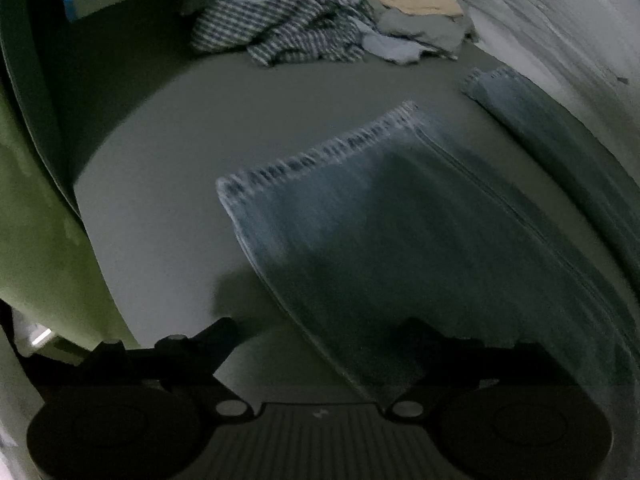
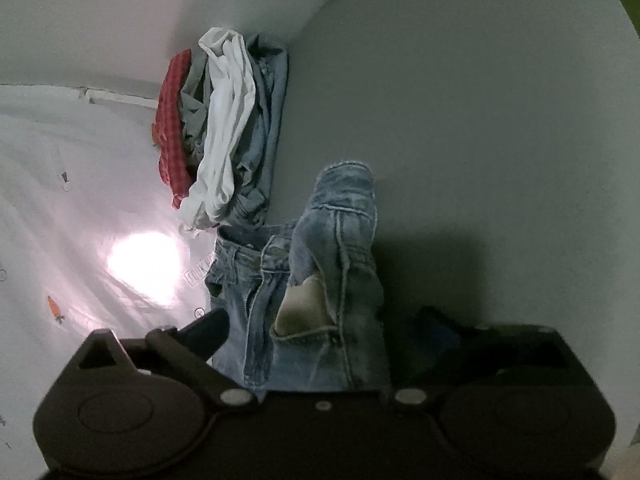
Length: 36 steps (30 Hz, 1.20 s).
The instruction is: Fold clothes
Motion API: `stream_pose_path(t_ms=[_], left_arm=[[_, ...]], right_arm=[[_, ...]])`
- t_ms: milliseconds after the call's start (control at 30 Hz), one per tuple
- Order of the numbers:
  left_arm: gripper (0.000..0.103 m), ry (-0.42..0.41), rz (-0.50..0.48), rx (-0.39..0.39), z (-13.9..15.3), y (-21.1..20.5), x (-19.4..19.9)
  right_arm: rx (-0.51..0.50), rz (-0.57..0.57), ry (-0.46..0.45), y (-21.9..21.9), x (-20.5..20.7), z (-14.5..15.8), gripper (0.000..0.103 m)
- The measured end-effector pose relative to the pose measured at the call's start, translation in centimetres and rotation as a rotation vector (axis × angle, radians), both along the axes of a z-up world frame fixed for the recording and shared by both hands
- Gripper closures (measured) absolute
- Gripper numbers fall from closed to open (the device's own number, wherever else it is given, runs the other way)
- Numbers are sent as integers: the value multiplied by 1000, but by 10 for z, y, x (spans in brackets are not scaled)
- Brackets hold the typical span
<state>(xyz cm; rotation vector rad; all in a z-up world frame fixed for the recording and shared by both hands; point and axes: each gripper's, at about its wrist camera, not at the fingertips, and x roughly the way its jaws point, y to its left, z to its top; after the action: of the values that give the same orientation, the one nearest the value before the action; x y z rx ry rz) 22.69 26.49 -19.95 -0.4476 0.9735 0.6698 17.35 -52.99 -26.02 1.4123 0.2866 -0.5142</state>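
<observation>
Left gripper (image 1: 316, 332): my fingers spread apart, gripping nothing, above a jeans leg (image 1: 400, 240) lying flat on the grey table (image 1: 168, 200) | Right gripper (image 2: 316, 320): fingers around the bunched jeans waistband (image 2: 312, 280), grip unclear | Far edge: striped garment (image 1: 280, 32), folded stack (image 2: 224, 132).

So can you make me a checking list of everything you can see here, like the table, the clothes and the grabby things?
Surface: grey tabletop, dimly lit.
Job's things: jeans, legs spread apart, frayed hems away from the left camera; waistband end bunched at the right gripper.
Clutter: unfolded heap with a striped garment; second stack of red, white and denim clothes.
Grippers: left gripper jaws apart, one jaw under denim; right gripper grip cannot be told.
Cables: nothing seen.
Surroundings: white sheet with small prints.
</observation>
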Motion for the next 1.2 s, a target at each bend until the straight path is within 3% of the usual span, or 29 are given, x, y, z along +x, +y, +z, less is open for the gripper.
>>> stream_pose_path(t_ms=[167, 233, 300, 333, 433, 467, 500, 600, 633, 767, 867, 967, 1067, 1133, 1200], left_arm=[[14, -35, 78, 17, -1, 20, 2], [24, -57, 126, 22, 0, 26, 1], [45, -75, 174, 32, 2, 32, -2], [50, -82, 191, 31, 3, 35, -2], [74, -88, 197, 26, 4, 45, 0], [90, -81, 161, 32, 5, 47, 5], [96, -77, 123, 37, 7, 49, 10], [98, -102, 58, 41, 13, 51, 21], [98, -112, 63, 36, 14, 52, 23], [100, -182, 164, -30, 21, 56, 13], [100, -274, 206, -56, 42, 59, -1], [100, -395, 200, -55, 82, 53, -17], [100, -496, 229, -67, 110, 49, -37], [100, -502, 257, -65, 113, 50, -45], [100, -457, 284, -63, 107, 54, -49]], right_arm=[[-39, 48, 15, 4, 4, 4, 0], [-29, 41, 13, 4, 2, 4, 0], [-6, 29, 20, 2, 3, 5, 1], [4, 26, 25, 1, 4, 5, 4], [-11, 5, 83, 5, 7, 10, 19], [-20, 18, 104, 7, 11, 10, 36], [-27, 38, 126, 9, 17, 10, 47], [-74, 39, 194, 19, 32, 16, 52], [-81, 49, 216, 21, 38, 18, 59], [-52, 28, 153, 22, 42, 29, 81], [-62, -10, 93, 24, 35, 54, 85], [-254, 30, 55, 40, 32, 103, 88], [-359, 47, 4, 54, 31, 131, 89], [-352, 22, 24, 54, 33, 128, 89], [-384, 22, 113, 54, 37, 125, 89]])
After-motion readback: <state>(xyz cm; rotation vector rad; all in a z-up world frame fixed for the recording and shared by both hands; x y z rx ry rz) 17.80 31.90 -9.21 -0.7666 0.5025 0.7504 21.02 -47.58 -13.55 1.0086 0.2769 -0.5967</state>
